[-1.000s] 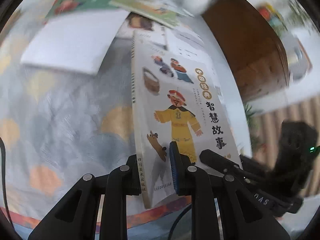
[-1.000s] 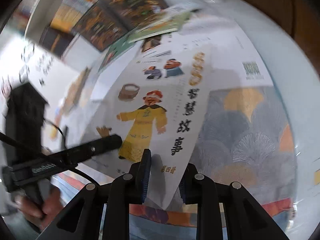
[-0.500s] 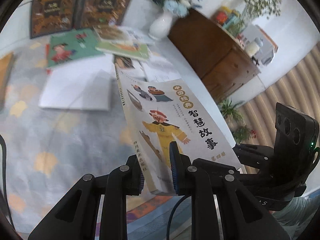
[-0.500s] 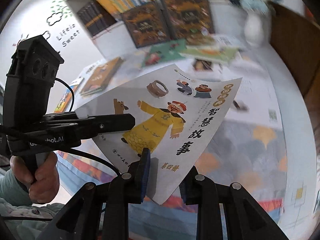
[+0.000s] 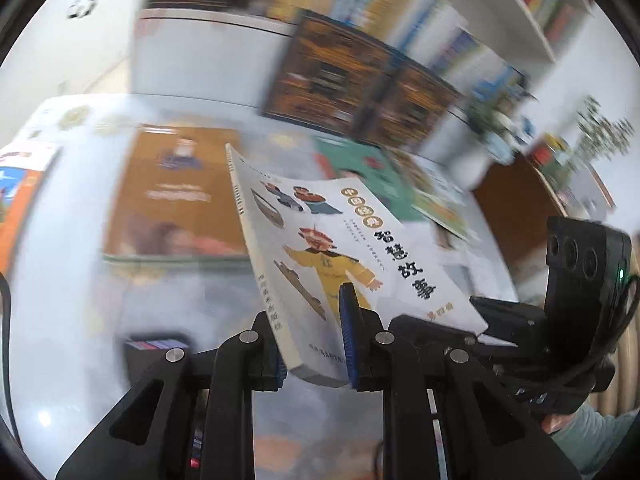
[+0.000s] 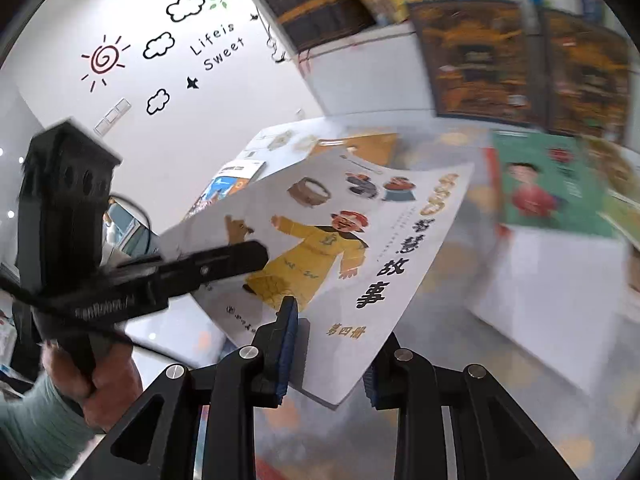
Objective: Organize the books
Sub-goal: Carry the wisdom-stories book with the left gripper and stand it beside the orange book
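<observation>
A thin white picture book (image 5: 340,248) with a yellow-robed figure and black Chinese title hangs in the air above the table, held by both grippers. My left gripper (image 5: 310,340) is shut on its lower spine edge. My right gripper (image 6: 330,356) clamps the book (image 6: 360,240) at its bottom corner; its jaws are starting to open, with the corner still between the pads. In the right wrist view a left-gripper finger (image 6: 224,260) lies across the cover, held by a hand (image 6: 92,380). The right gripper's body (image 5: 580,280) shows beside the book.
Under the book lies a pale patterned tablecloth (image 5: 168,292). On it lie a brown book (image 5: 176,200), a green book (image 6: 548,188), a white book (image 6: 552,280) and a blue-orange one (image 5: 20,192). Two dark ornate books (image 5: 360,88) lean against the bookshelf. A wooden cabinet (image 5: 516,208) stands right.
Both grippers have carried the book up and leftwards across the table; the views have swung from the cabinet side towards the bookshelf and the brown book. Both grips look unchanged.
</observation>
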{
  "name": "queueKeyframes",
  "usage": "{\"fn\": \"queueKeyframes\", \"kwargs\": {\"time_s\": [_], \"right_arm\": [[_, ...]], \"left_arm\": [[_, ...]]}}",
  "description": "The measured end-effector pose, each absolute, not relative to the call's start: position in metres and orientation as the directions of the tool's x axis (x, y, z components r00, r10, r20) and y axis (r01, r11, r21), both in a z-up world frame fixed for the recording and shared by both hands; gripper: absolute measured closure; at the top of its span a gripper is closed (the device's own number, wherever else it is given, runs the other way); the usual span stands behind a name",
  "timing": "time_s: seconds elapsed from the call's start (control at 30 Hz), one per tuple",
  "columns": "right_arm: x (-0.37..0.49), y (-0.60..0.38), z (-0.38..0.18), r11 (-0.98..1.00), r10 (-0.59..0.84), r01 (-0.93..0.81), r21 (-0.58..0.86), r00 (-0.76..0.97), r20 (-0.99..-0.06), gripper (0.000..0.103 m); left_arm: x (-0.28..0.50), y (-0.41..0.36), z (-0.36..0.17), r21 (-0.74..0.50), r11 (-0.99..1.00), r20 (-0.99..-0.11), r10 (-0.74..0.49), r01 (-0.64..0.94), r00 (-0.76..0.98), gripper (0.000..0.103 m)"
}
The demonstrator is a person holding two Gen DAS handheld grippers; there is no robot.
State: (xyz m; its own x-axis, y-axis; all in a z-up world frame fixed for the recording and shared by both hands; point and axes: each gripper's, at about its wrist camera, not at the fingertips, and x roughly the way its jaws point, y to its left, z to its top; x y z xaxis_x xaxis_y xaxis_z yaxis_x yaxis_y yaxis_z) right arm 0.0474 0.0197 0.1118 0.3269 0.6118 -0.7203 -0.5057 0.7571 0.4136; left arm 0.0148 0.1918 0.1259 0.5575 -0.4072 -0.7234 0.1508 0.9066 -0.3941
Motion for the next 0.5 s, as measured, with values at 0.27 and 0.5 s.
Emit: {"fn": "queueKeyframes", "kwargs": {"time_s": [0.27,0.5], "right_arm": [[0.131,0.096,0.078,0.773,0.579,-0.468,0.428,0.245,-0.778,0.075],[0.166,0.107,0.050,0.804,0.562,-0.359,0.474,0.201,-0.802,0.075]], "left_arm": [[0.084,0.280,0.074,-0.489,0.872,-0.727,-0.413,0.009,0.549,0.085],[0.113,0.298,0.047,-0.513,0.858,-0.742,-0.417,-0.043,0.525,0.081]]}}
